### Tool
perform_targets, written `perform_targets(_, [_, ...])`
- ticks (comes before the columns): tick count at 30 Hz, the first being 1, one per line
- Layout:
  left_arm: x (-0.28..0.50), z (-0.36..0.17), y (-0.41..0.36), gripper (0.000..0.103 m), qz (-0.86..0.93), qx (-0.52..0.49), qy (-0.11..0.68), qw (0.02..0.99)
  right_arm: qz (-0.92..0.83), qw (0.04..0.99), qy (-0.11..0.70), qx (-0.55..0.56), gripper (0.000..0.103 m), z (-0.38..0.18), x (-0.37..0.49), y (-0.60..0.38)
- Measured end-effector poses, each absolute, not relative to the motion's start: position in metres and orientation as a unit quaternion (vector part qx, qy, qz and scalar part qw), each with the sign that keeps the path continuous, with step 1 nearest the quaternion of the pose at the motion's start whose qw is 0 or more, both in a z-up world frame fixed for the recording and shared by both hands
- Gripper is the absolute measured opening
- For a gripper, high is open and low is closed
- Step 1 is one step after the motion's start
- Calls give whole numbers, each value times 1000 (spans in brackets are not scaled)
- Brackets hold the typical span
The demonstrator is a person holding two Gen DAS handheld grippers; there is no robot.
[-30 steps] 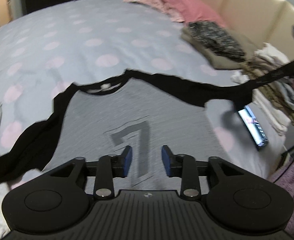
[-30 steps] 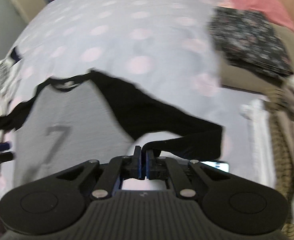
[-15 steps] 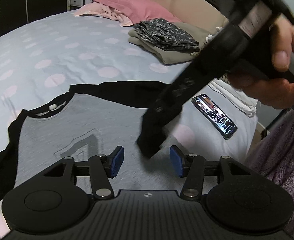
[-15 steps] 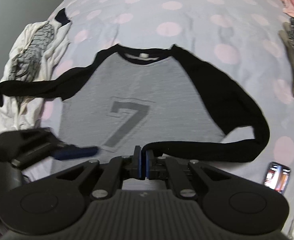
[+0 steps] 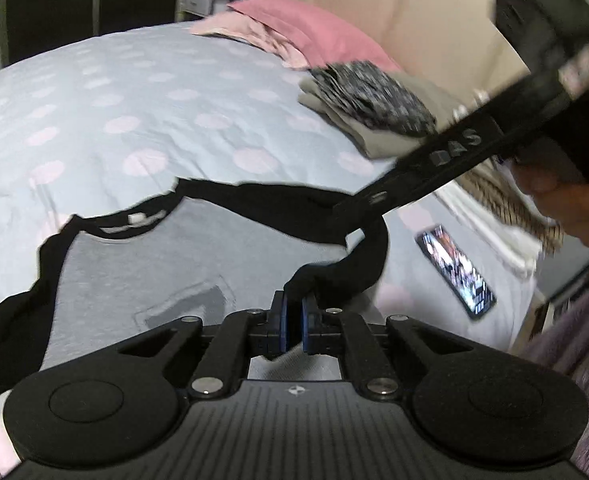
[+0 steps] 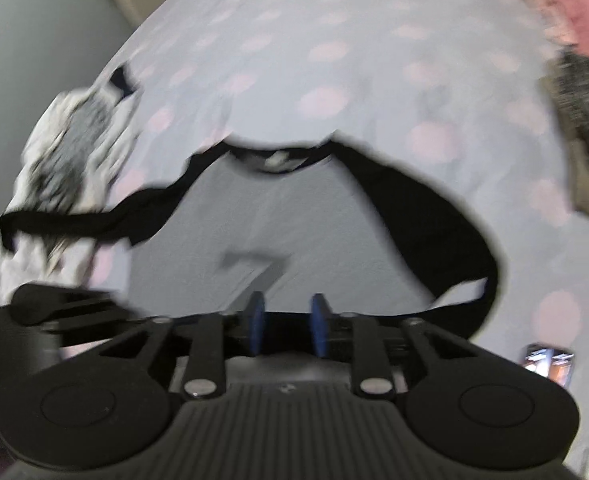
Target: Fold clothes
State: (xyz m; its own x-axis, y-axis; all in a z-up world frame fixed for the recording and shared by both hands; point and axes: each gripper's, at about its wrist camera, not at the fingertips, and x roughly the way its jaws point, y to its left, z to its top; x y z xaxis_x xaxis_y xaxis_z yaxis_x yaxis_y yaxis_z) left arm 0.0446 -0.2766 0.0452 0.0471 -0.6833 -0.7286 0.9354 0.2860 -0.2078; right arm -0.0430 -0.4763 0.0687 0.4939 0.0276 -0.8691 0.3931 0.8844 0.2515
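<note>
Grey raglan shirt (image 5: 166, 264) with black sleeves and a dark "7" lies face up on the dotted bedspread (image 5: 134, 120), collar toward the far side. Right-hand sleeve (image 5: 358, 256) is looped back over the shirt's near right part; the other sleeve (image 6: 94, 220) trails out to the left over a crumpled white garment (image 6: 66, 148).

Left gripper (image 5: 293, 316): jaws have just been closing and are now clenched on the cuff end of the right-hand sleeve, cloth visibly bunched between the blue pads. Right gripper (image 6: 286, 326): jaws have just been opening, pads apart, nothing between them. In the left wrist view its body crosses above the sleeve loop.

Risks, as judged:
- Grip is on a bunched cuff edge only. A sideways tug could pull the cloth out, or drag the whole shirt and wrinkle the grey body.
- Sleeve loop is twisted. Laying it down as is would likely leave a lump under the fold.
- The two tools are close together. The right one retreating could snag the loop.
- Phone (image 5: 454, 270) lies just right of the shirt, and the folded stack (image 5: 370, 116) is far right. A wide sweep could catch either.
- Left-hand sleeve rests on the white garment and may drag it along.
</note>
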Motion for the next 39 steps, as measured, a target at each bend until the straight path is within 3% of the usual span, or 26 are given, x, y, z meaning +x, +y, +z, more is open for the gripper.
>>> perform_targets(17, [185,62,-181,5,-389,-1,450,804,-253,798,518,174,30,10,-57,-559])
perform_targets(26, [231,15,-174,5,-312,7,520,795,-249,802,513,179,30,-6,-29,-566])
perform_targets(39, [239,1,-173,5,-297,18,531,793,-257,804,483,233,30,-23,49,-581])
